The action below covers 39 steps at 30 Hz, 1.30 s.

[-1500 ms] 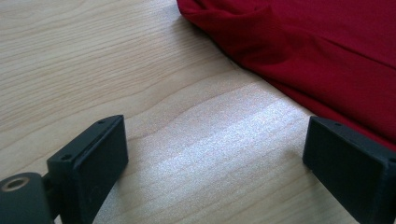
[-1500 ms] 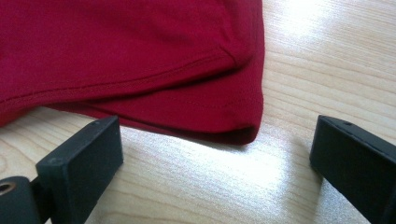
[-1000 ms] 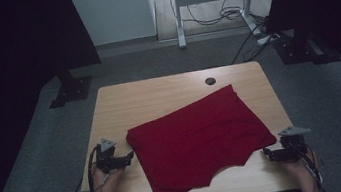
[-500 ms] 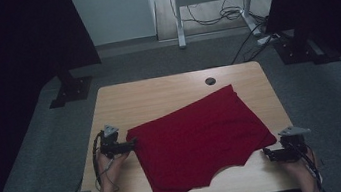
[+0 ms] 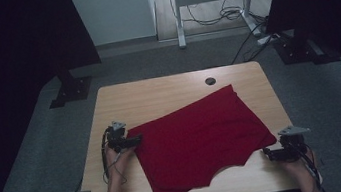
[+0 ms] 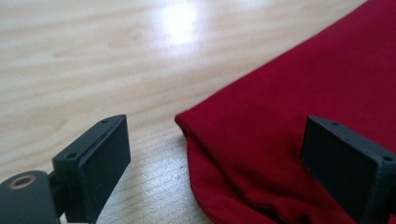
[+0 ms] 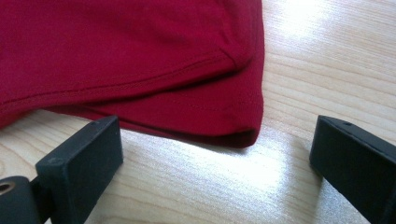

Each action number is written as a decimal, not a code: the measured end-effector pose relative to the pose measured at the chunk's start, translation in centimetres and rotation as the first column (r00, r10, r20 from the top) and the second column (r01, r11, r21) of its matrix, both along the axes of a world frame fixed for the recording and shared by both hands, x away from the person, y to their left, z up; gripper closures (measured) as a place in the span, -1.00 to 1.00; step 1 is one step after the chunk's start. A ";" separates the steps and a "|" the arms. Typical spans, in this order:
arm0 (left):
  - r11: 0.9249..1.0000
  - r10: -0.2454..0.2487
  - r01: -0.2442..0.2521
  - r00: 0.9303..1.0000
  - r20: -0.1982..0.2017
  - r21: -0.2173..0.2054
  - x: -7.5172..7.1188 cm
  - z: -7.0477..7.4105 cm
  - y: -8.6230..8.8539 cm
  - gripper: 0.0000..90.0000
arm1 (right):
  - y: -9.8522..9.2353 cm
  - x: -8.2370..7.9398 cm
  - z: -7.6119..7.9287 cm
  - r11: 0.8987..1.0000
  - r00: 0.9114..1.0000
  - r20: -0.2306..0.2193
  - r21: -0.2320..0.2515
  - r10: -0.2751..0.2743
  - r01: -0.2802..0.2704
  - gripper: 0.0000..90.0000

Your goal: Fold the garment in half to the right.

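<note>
1. We take the red cloth (image 5: 200, 142) as our landmark: it lies flat and skewed across the middle of the table (image 5: 157, 90), folded so that doubled edges show at its corners.
2. At the cloth's left corner we hold the left gripper (image 5: 137, 141) low over the wood, its jaws spread wide and grasping nothing. In the left gripper view that corner (image 6: 187, 123) sits between the two jaws, one over bare wood and the other over the fabric. We judge this placement is meant to straddle the corner for a pinch.
3. Beyond the cloth's far edge a small dark disc (image 5: 211, 80) sits in the tabletop, well apart from both hands.
4. At the cloth's right corner we rest the right gripper (image 5: 266, 153) just beside the fabric, jaws likewise wide apart and empty. In the right gripper view the stitched hem and folded corner (image 7: 243, 126) lie just ahead of the jaws, not yet between them.
5. We judge both hands are set at opposite corners so the cloth can be lifted or folded evenly.
</note>
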State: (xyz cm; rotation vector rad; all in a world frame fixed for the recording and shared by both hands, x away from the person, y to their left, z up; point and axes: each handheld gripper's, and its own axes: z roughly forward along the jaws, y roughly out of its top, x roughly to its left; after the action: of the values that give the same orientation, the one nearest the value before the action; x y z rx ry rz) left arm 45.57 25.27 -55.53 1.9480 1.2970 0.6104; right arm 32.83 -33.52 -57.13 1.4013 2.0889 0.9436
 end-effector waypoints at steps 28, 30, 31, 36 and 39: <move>1.000 0.011 -0.011 1.000 -0.014 -0.002 -0.1 -0.1 0.1 -0.82 | 3.3 -0.1 1.2 0.991 0.990 0.044 0.014 0.132 -0.133 -0.89; 1.000 0.011 -0.011 1.000 -0.015 -0.002 -0.1 -0.1 0.1 -0.82 | 4.0 0.0 1.3 0.988 0.987 0.044 0.011 0.153 -0.153 -0.89; 1.000 0.012 -0.012 1.000 -0.015 -0.002 -0.1 -0.1 0.1 -0.82 | 4.3 0.0 1.3 0.987 0.986 0.043 0.010 0.161 -0.162 -0.89; 1.000 0.014 -0.014 1.000 -0.014 -0.002 -0.1 -0.1 0.0 -0.82 | 6.3 0.0 1.4 0.974 0.973 0.037 0.019 0.227 -0.228 -0.88; 1.000 0.014 -0.014 1.000 -0.014 -0.002 -0.1 -0.1 0.0 -0.82 | 6.4 0.0 1.4 0.972 0.972 0.037 0.018 0.232 -0.233 -0.88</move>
State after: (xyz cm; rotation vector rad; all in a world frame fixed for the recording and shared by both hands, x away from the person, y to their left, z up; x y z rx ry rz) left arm 45.45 25.31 -55.60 1.9461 1.3208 0.6030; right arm 32.85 -27.09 -55.70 1.1583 2.2576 1.0764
